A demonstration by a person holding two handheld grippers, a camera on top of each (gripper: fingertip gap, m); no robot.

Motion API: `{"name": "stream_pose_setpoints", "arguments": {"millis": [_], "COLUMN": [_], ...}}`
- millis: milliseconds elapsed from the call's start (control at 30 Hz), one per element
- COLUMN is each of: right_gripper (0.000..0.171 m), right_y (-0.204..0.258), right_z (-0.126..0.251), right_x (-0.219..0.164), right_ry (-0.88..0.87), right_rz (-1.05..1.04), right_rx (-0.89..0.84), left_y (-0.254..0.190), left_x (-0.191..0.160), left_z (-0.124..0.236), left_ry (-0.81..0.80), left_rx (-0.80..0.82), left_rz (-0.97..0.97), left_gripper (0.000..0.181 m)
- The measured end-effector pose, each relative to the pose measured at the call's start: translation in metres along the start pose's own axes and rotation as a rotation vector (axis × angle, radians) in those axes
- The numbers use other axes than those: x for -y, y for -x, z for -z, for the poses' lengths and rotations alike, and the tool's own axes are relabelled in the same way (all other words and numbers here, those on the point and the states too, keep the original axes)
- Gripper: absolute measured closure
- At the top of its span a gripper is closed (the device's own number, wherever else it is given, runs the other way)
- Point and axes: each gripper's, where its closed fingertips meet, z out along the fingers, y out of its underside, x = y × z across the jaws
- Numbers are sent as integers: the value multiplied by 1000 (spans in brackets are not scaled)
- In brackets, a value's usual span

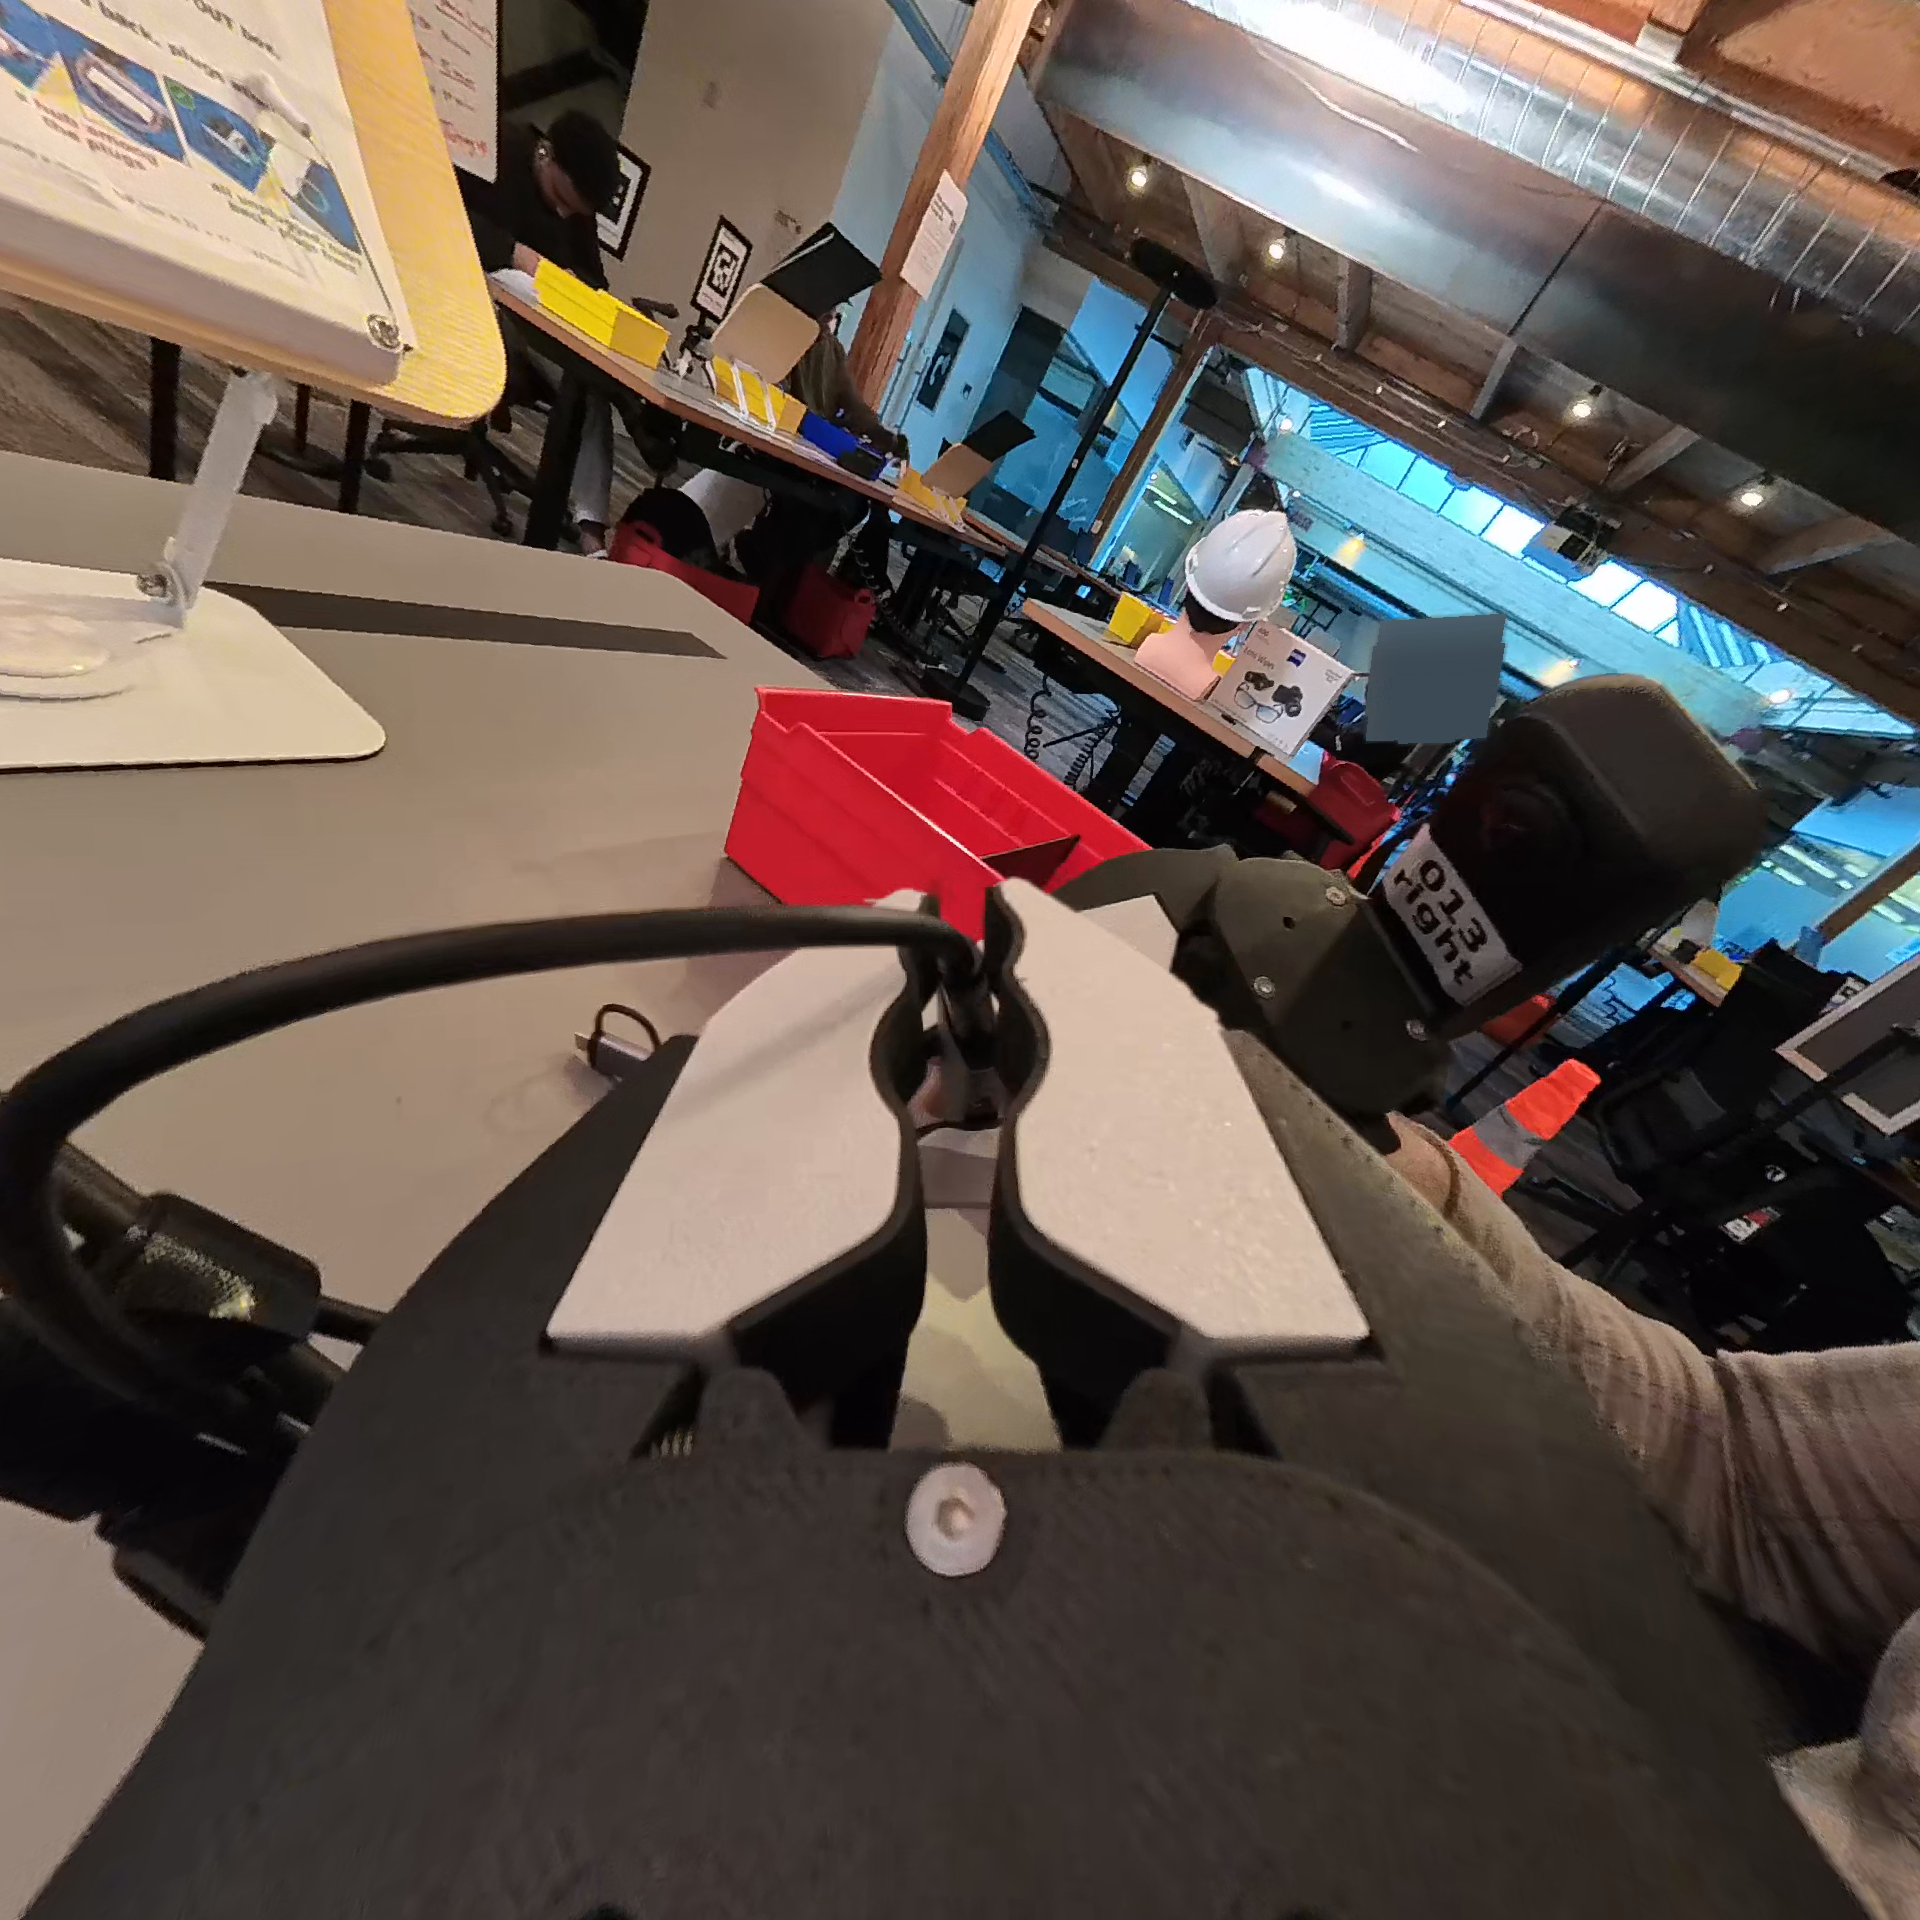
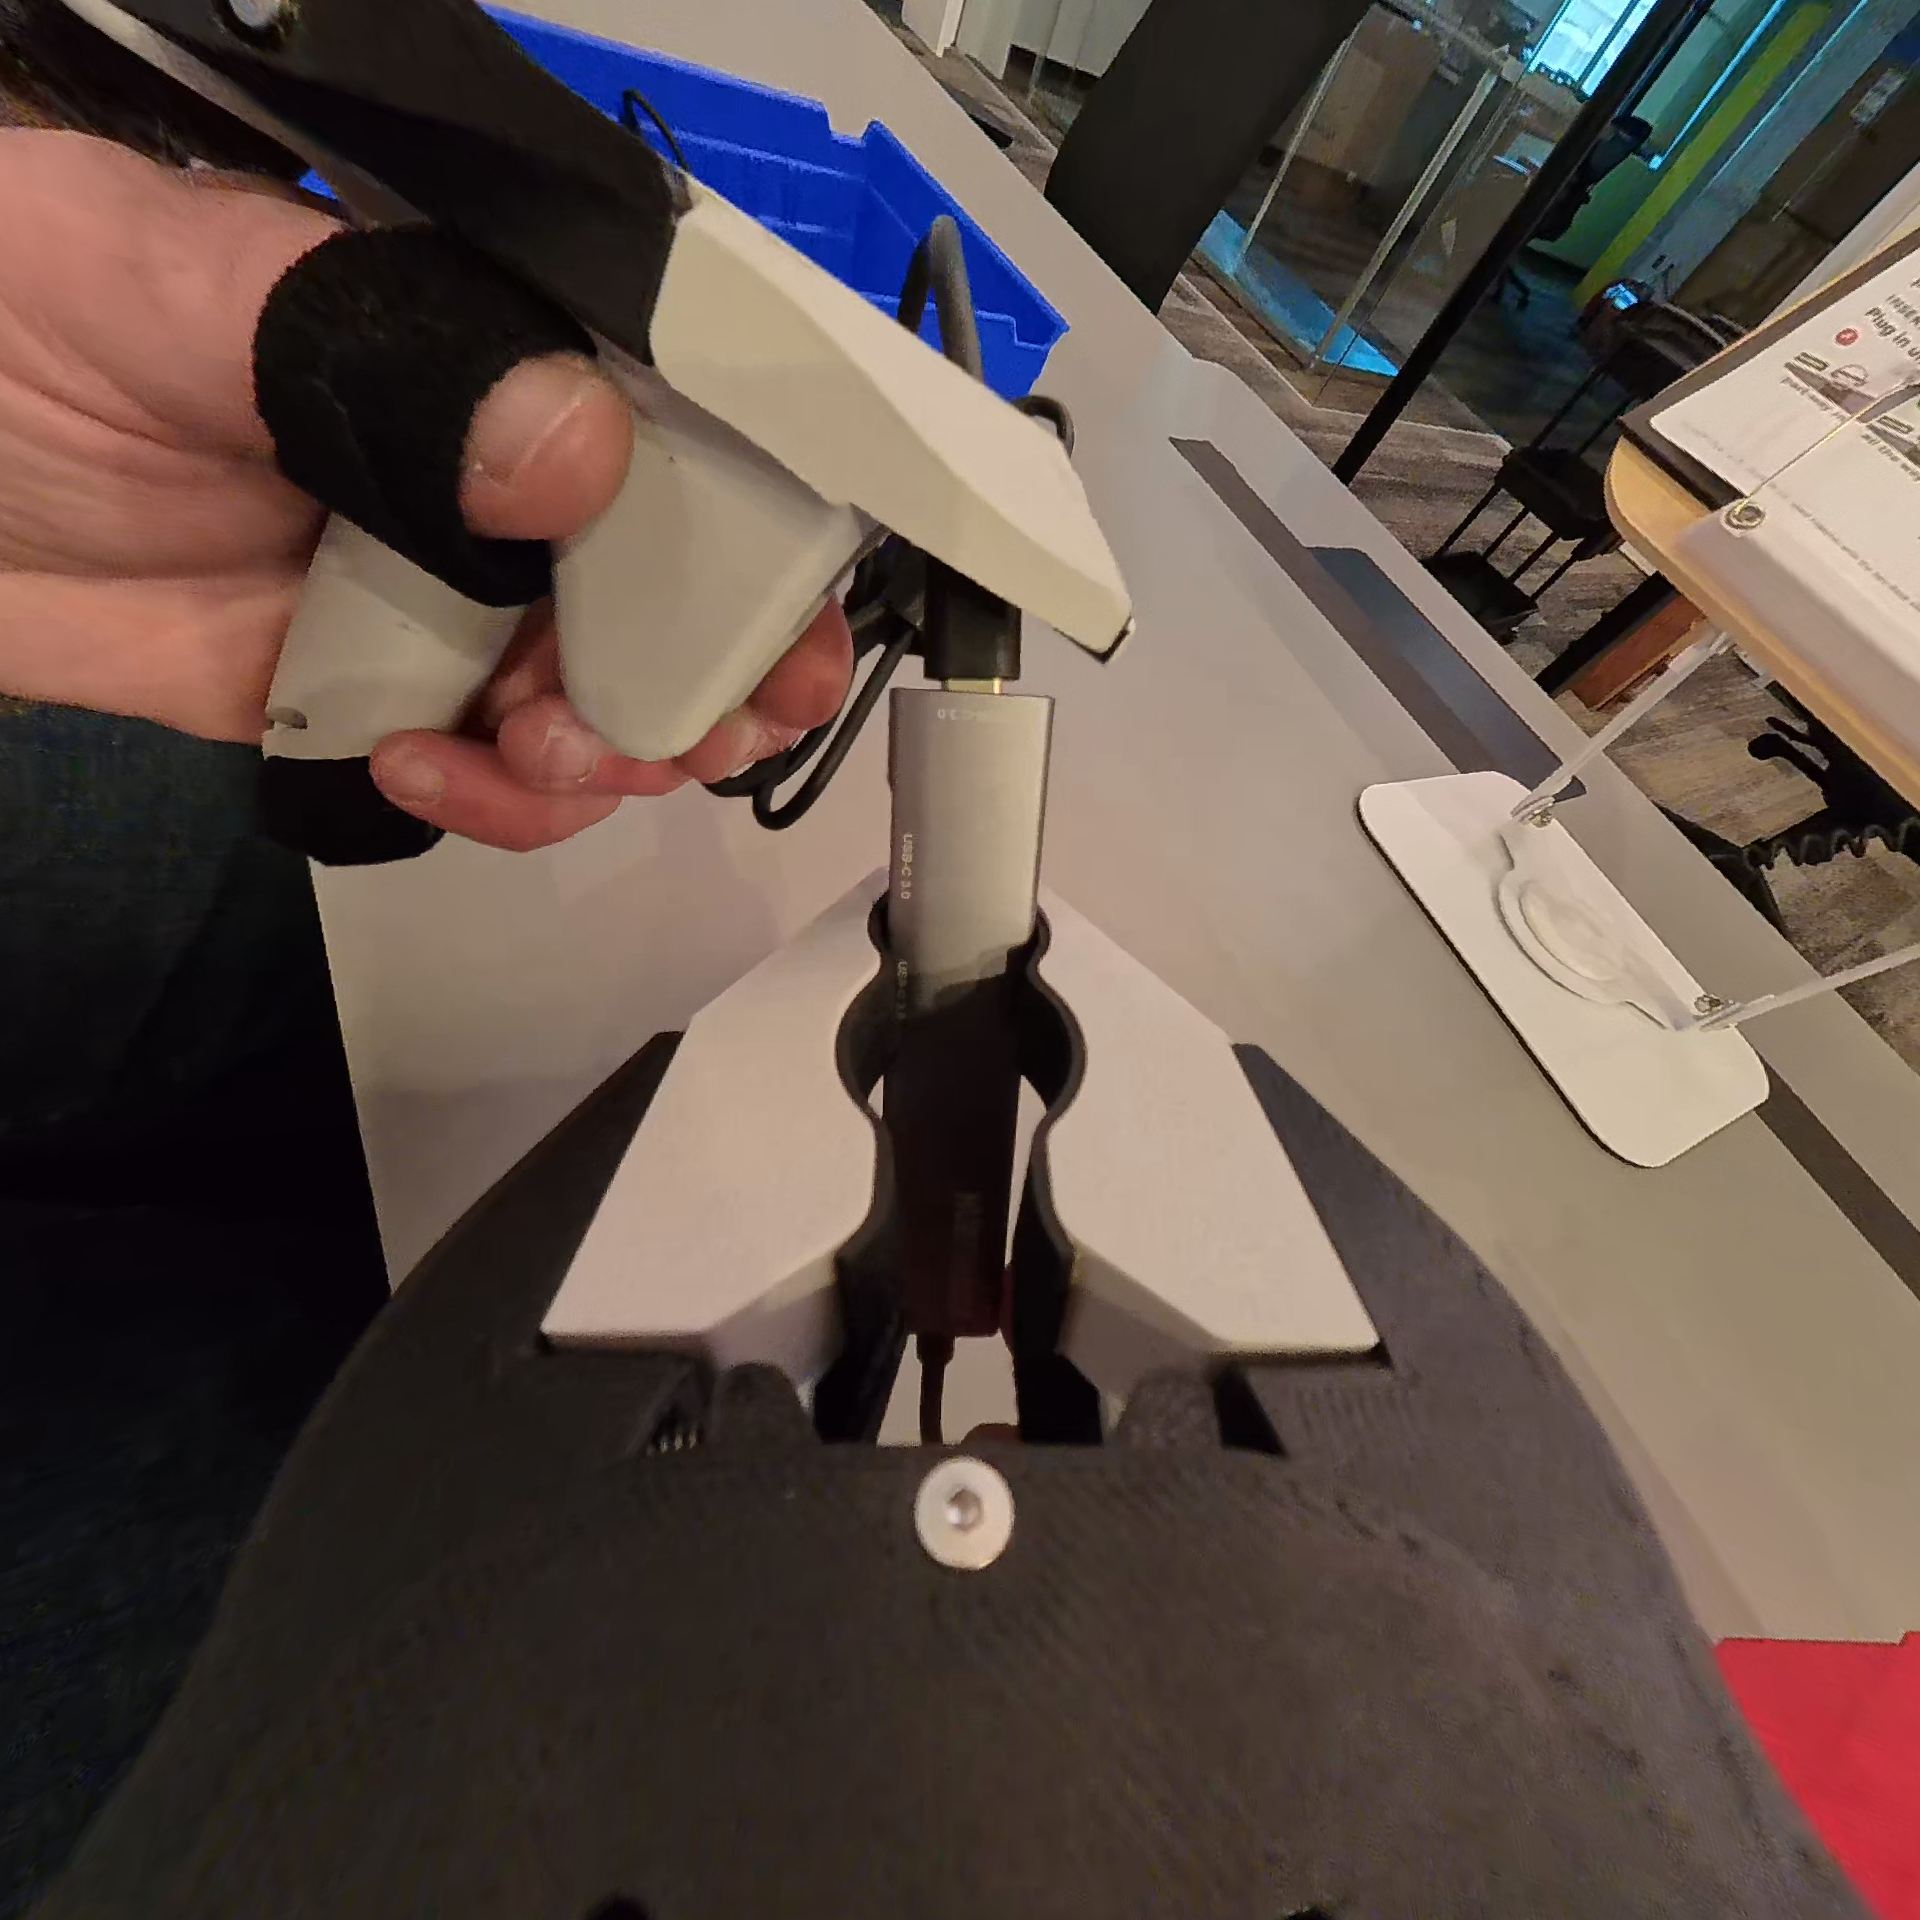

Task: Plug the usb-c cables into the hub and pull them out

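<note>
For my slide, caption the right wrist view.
Right tool grips the slim grey metal hub while the left tool aligns a black USB-C plug at its end port.

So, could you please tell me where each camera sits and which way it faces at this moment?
Left wrist view: on the left tool, looking along its fingers, shut on the black usb-c cable, toward a red plastic bin; a sleeved arm shows.
Right wrist view: on the right tool, looking along the grey metal hub it grips, toward a blue plastic bin; a bare hand shows.
Shared: each shows the other tool and the grey table.
</note>
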Motion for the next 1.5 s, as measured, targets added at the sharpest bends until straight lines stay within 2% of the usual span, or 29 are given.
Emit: {"name": "stream_pose_setpoints", "arguments": {"millis": [367,933,1067,1433,1500], "right_gripper": [156,156,156,156,156], "right_y": [-1,-2,-2,-3,-3], "right_z": [1,9,8,5,6], "right_x": [7,14,18,20,21], "right_ry": [-30,-68,-61,-77,-80], "right_rz": [-7,15,6,2,2], "right_rx": [-18,-28,-58,-102,-111], "left_y": [2,-6,-5,-5,-7], "left_x": [5,8,13,12,5], "left_z": [4,4,7,9,6], "left_ry": [-6,12,-40,39,90], "left_rx": [33,-8,-17,-81,-96], "left_rz": [-31,-21,29,-5,-5], "left_gripper": [175,175,175,174,168]}}
